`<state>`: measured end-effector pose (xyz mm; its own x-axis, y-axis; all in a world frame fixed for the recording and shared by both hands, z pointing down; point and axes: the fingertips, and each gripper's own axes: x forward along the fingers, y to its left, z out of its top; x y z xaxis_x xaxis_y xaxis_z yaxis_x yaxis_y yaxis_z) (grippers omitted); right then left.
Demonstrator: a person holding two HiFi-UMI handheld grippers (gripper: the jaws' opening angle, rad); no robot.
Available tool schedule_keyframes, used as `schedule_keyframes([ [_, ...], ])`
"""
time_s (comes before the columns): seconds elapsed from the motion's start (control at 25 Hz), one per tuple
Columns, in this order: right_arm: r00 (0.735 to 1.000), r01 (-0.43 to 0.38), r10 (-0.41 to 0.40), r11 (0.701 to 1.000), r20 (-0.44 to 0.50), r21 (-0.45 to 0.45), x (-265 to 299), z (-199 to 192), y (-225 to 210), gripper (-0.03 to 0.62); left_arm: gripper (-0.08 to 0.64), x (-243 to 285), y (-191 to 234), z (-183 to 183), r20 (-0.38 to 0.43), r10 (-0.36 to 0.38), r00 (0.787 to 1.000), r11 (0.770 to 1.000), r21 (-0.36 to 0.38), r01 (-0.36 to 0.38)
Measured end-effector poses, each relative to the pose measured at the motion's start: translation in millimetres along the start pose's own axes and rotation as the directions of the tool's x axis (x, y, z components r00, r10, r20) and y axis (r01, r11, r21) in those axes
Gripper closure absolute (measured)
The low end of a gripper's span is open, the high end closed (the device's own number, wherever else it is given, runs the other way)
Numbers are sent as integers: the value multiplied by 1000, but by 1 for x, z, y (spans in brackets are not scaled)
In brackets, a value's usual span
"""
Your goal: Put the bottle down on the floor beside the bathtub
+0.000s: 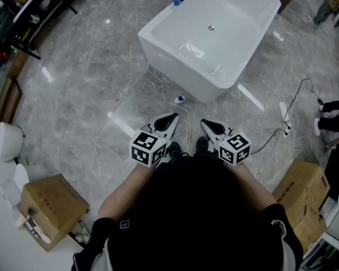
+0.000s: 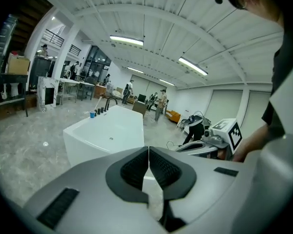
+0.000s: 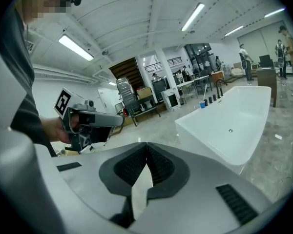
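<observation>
Blue-topped small bottle point(image 1: 180, 99), too small for detail, lay on glossy grey marbled floor point(image 1: 90, 78) just beside smooth white rectangular bathtub point(image 1: 214, 33). Left gripper point(image 1: 173, 117) and right gripper point(image 1: 205, 123) hung apart from it, ribbed black pads point(image 2: 135, 170) closed together, empty.

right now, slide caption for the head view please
Left claw and right claw, shut and empty, before a white bathtub; a small blue-capped item on the floor beside it.

Presenting as an open workshop hall: bathtub point(image 1: 175, 61) sitting on stone floor point(image 1: 85, 78), cardboard boxes point(image 1: 51, 208) and cables point(image 1: 165, 89) lying around, strip lights point(image 2: 126, 40) glowing overhead.
</observation>
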<state>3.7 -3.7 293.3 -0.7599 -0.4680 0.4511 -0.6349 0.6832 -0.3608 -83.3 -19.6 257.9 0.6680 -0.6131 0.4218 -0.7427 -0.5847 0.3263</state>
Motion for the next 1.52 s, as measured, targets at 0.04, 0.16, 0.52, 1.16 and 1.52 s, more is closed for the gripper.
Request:
schedule_keyframes([
  [0.04, 1000, 4, -4, 1000, 19, 2, 0, 5, 4, 563, 541, -8, 2, 4, 11, 2, 1000, 1000, 9, -2],
  [0.16, 997, 22, -21, 1000, 75, -4, -6, 23, 12, 563, 541, -28, 9, 17, 42, 9, 999, 1000, 19, -10],
  [0.52, 955, 141, -131, 990, 266, -21, -72, 94, -30, 563, 541, -29, 3, 84, 95, 5, 995, 989, 148, -19],
  [1.16, 934, 115, -39, 974, 356, -194, -193, 160, -112, 563, 541, 61, -86, 163, 247, 131, 960, 979, 120, -165],
  [1.52, 911, 72, 19, 976, 413, -204, -192, 174, -113, 565, 541, 93, -114, 163, 221, 116, 968, 976, 153, -152],
])
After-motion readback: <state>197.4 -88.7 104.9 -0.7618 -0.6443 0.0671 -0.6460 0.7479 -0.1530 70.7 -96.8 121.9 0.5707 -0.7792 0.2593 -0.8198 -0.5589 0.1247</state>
